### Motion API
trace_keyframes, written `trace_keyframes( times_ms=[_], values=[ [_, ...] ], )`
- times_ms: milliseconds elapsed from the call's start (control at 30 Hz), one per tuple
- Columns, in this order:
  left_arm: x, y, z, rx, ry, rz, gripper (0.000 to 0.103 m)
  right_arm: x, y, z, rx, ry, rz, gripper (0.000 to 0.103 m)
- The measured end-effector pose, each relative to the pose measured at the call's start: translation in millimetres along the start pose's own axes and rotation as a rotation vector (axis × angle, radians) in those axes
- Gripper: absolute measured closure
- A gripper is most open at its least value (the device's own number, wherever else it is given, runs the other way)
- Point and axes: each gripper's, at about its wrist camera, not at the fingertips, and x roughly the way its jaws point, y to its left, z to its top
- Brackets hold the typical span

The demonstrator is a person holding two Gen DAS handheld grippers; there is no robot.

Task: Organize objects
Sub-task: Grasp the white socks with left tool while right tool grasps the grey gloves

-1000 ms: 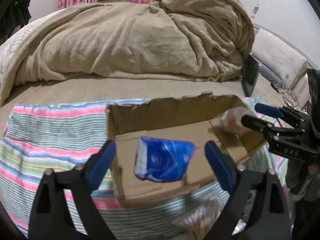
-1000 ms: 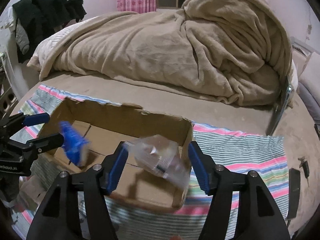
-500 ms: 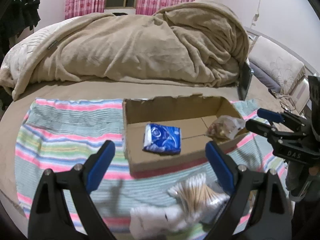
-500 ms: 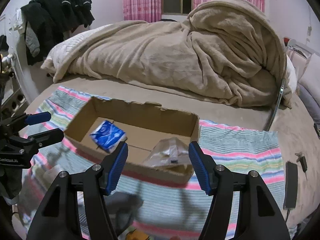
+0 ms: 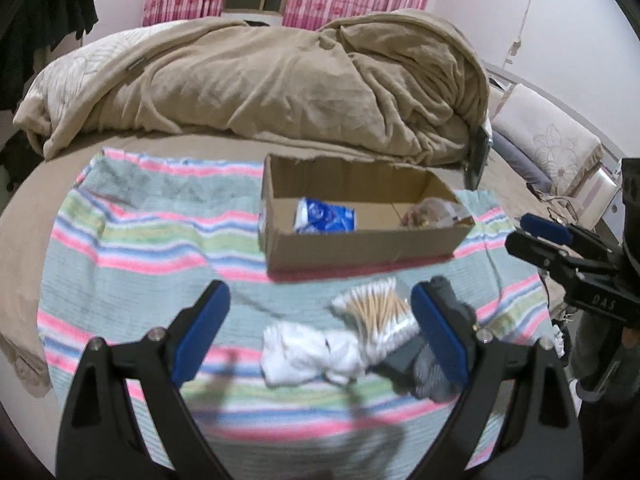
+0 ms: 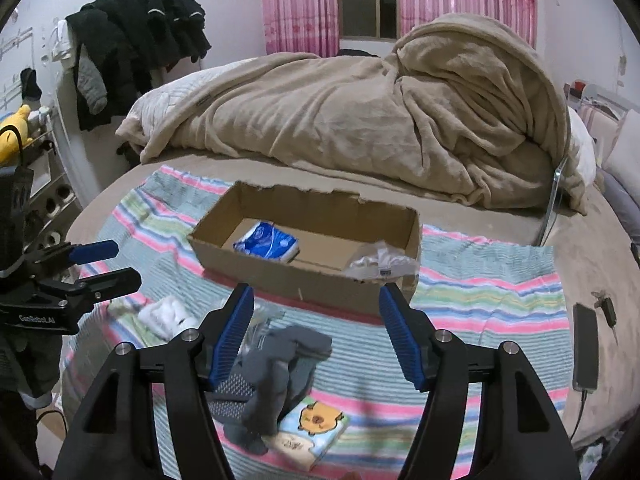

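Cardboard box point(image 5: 360, 240) sits mid-bed on a striped blanket point(image 5: 140, 240), holding a blue packet point(image 5: 326, 220) at its left and a clear bag point(image 6: 380, 262) at its right. Nearer lie cotton swabs point(image 5: 376, 306), a white cloth point(image 5: 308, 350) and grey socks point(image 6: 276, 368). Left gripper point(image 5: 320, 332) and right gripper point(image 6: 316, 332) hover spread wide, grasping nothing.

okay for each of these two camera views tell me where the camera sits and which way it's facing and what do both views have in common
Left wrist: sits on the left gripper, facing forward over the striped cloth toward the cardboard box; its open jaws frame white socks and cotton swabs; the right gripper shows at right.
Right wrist: sits on the right gripper, facing the same box; open jaws over grey socks; the left gripper shows at left.
Shared: box, blue packet, beige blanket.
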Motion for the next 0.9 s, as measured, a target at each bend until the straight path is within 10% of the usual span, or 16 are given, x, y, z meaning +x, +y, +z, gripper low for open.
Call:
trace_keyframes(
  times_ms=[900],
  values=[
    [60.1, -7.5, -55.5, 0.094, 0.220, 0.063, 0.010, 42.1, 2.0, -50.6, 0.047, 0.156, 0.063, 0.034]
  ],
)
